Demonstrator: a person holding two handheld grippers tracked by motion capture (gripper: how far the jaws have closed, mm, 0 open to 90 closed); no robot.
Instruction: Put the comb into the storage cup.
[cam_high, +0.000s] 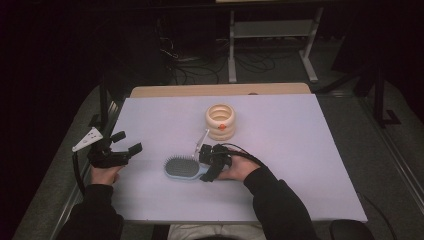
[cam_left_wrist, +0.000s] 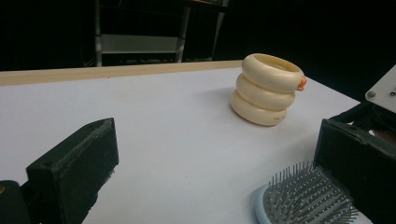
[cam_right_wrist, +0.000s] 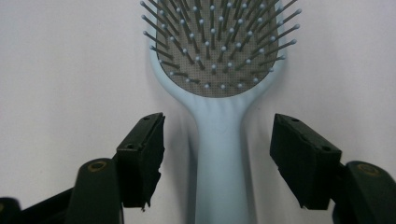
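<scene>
A pale blue hairbrush (cam_high: 181, 168) lies bristles up on the white table (cam_high: 300, 150), its handle pointing toward the person. My right gripper (cam_high: 204, 169) is down at that handle. In the right gripper view the handle (cam_right_wrist: 219, 154) runs up between the two black jaws of the gripper (cam_right_wrist: 217, 123), with bare table showing on both sides of it, so the gripper is open. My left gripper (cam_high: 129, 142) is held left of the brush, open, with nothing between its jaws (cam_left_wrist: 215, 135). The brush head (cam_left_wrist: 303, 196) shows at the lower right of the left gripper view.
A cream stack of three rings (cam_high: 221, 121) with a small orange piece stands beyond the brush, also seen as the cream stack (cam_left_wrist: 266, 88) from the left gripper. A wooden strip (cam_high: 220, 90) borders the table's far edge. A grey metal frame (cam_high: 270, 30) and cables stand on the floor behind.
</scene>
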